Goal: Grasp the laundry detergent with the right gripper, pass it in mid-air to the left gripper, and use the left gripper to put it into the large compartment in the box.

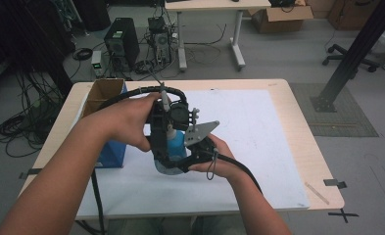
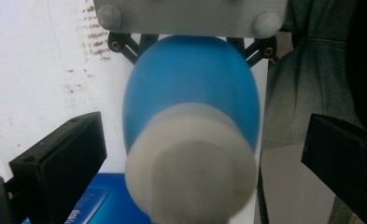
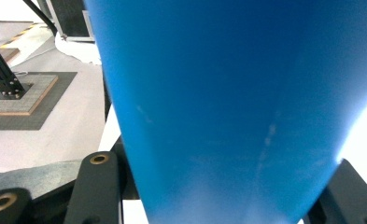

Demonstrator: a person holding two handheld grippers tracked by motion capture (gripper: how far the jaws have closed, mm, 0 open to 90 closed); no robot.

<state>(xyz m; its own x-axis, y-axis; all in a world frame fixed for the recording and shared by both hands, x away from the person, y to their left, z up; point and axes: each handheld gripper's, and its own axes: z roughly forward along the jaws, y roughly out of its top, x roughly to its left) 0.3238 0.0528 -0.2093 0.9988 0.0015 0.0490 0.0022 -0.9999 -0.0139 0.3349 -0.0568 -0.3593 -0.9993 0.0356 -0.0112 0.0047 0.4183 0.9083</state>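
Blue bottle [image 1: 176, 143] w/ white cap held up over the counter [image 1: 298, 147], roughly centre, above the white sheet [image 1: 258, 132] — not resting on it.

Right hand-held gripper [image 1: 192, 155]: pinching the bottle's blue body from the near-right side; in right gripper view the blue wall [image 3: 237, 102] sits between both black jaws, touching at the bottom corners. Grey three-cornered plate [image 1: 200, 130] on top, tilted. Right hand [image 1: 219, 161] wraps it from below.

Left hand-held gripper [image 1: 168, 125]: on the bottle from the far-left, over the cap end. Left gripper view: white cap [image 2: 190, 163] points at the cam, blue body [image 2: 190, 88] behind it, jaws spread w/ clear gaps either side of the cap, not touching. Left hand [image 1: 126, 122] grips its body; black cable [image 1: 131, 95] loops off to the far left.

Open cardboard box [image 1: 103, 95] at counter's far-left, blue box [image 1: 112, 152] just near of it, partly behind the left forearm.

Floor beyond: PC tower [image 1: 122, 46], cable tangle [image 1: 28, 122], second desk [image 1: 214, 6], black frame post [image 1: 356, 54] at right.
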